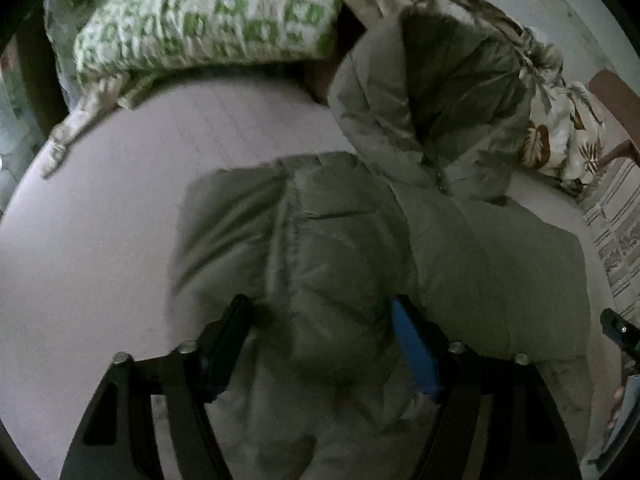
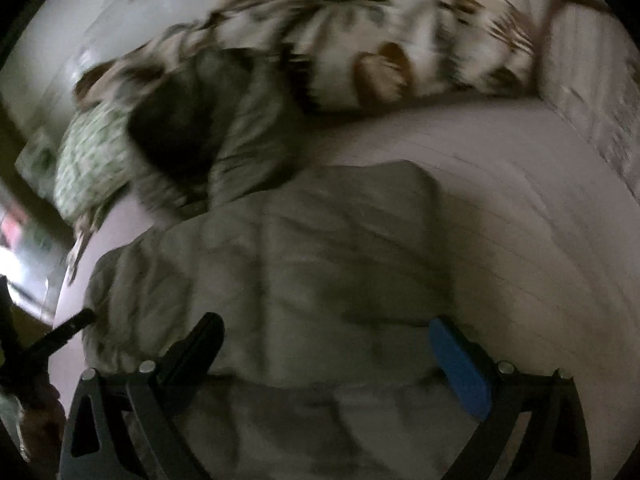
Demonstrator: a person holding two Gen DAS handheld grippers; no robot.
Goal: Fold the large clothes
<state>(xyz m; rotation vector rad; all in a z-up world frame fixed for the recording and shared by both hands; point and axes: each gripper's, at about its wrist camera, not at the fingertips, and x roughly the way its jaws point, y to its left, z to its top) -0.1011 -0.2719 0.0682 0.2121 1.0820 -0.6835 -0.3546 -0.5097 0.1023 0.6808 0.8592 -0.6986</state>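
Note:
A grey-green hooded puffer jacket (image 1: 340, 240) lies on a pale bed sheet (image 1: 100, 220), hood (image 1: 452, 92) at the far side. My left gripper (image 1: 322, 312) is open, its jaws wide apart over the jacket's near part, with padded fabric between them. My right gripper (image 2: 328, 332) is also open, jaws wide over the jacket (image 2: 304, 248) near its lower edge. The hood (image 2: 192, 132) shows dark and blurred at upper left in the right wrist view. The right gripper also shows at the right edge of the left wrist view (image 1: 620, 332).
A green-and-white patterned pillow (image 1: 208, 16) lies at the back left of the bed. A leaf-print blanket (image 1: 560, 120) is bunched at the back right; it also shows in the right wrist view (image 2: 380, 32). A wooden bed frame (image 1: 620, 96) and a striped cloth (image 1: 616, 232) are at the right.

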